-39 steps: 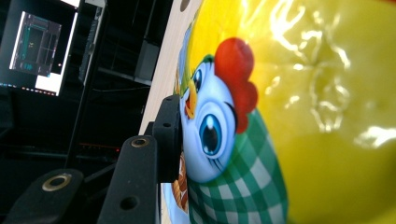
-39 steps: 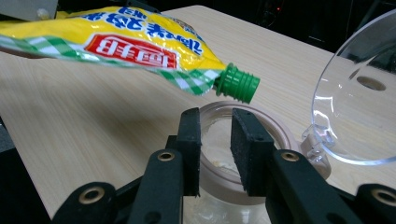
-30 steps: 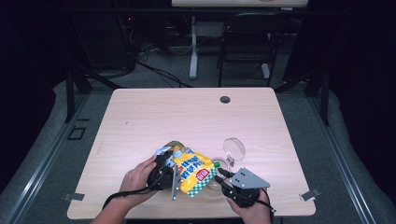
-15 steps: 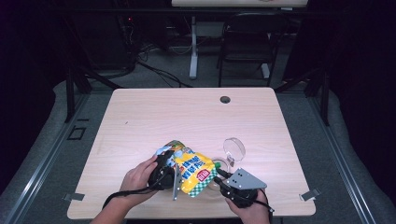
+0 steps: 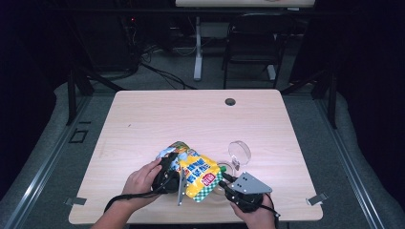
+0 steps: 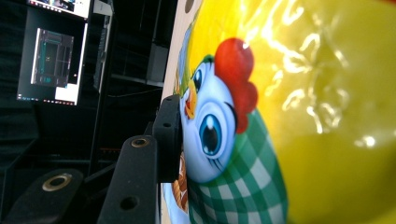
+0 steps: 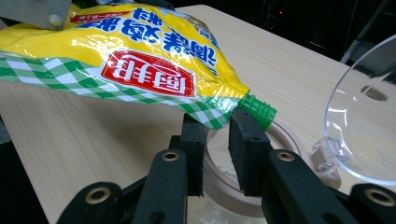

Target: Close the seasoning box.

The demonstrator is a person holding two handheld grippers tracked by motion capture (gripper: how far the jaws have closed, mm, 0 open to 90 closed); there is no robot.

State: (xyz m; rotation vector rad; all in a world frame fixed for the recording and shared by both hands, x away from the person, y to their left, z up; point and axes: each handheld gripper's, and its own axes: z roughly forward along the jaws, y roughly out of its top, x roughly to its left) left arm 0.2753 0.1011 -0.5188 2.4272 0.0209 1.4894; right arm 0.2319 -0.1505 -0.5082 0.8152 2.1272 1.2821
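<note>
A yellow pouch with a green check edge and a cartoon chick is held tilted above the table's near edge. My left gripper is shut on it; one finger presses its side and the other is hidden behind it. The pouch's green spout points over the beige rim of a clear jar, whose clear hinged lid stands open. My right gripper sits below the spout. Its jaws have just been closing and stand a little apart, with the pouch's corner at their tips.
The wooden table has a round cable hole near its far edge. The jar's lid is to the right of the pouch. A chair and desk legs stand on the floor beyond the table.
</note>
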